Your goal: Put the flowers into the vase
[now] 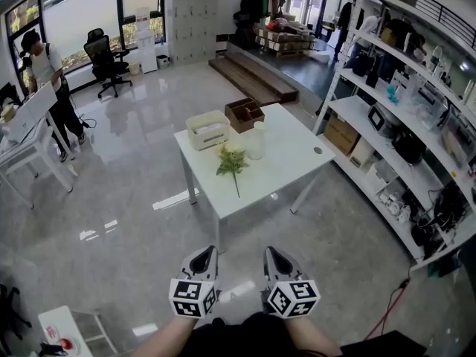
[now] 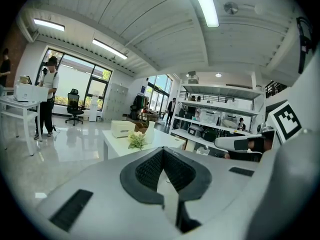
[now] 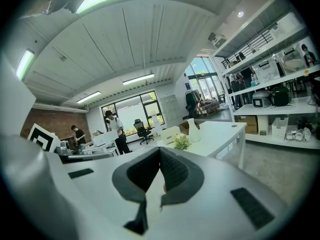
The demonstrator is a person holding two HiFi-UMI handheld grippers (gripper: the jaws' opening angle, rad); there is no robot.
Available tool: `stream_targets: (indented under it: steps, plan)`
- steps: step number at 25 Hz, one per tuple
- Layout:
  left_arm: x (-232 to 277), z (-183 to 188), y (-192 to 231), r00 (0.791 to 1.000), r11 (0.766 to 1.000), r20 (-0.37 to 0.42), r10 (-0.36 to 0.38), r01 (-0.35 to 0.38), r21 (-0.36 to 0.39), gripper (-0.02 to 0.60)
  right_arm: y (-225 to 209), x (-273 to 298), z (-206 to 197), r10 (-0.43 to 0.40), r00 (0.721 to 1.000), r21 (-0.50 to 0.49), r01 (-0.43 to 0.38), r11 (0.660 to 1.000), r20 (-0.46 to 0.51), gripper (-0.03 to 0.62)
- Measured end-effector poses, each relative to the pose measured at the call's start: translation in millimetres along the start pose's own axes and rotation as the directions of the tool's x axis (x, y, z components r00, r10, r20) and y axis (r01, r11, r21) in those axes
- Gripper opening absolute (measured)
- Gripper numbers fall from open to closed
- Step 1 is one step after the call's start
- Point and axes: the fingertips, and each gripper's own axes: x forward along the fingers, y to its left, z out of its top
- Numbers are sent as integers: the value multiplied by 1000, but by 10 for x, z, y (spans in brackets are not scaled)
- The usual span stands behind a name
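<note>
A bunch of pale flowers [image 1: 232, 160] with a green stem lies flat on the white table [image 1: 290, 162], well ahead of me. Just to its right a white vase [image 1: 256, 141] stands upright. My left gripper [image 1: 202, 259] and right gripper [image 1: 277, 259] hang side by side low in the head view, over the floor and short of the table. Both are shut with nothing between their pads. The left gripper view shows the flowers [image 2: 136, 140] and vase [image 2: 150, 132] far beyond its tips [image 2: 163, 151]. In the right gripper view, flowers [image 3: 181, 142] and vase [image 3: 193, 130] also sit far past the tips [image 3: 160, 151].
A white box [image 1: 207, 130] and a brown compartment box [image 1: 245, 114] stand at the table's far end. Loaded shelves [image 1: 416, 125] line the right wall. A person [image 1: 46, 69] stands at a desk far left, near an office chair [image 1: 104, 58]. Glossy floor lies between me and the table.
</note>
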Motion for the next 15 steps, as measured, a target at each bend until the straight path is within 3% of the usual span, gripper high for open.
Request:
stream_targets:
  steps: [7,15]
  plan:
    - [319,-2,209,1000,1000,-8,-29,29,-6,2,-110,310,7,-32,999,-1,32,999,-2,3]
    - [1099,244,460,1000,1000,-13,1,-1,16,3,-415,1166,310,29,1000,-15,-29,999,10,3]
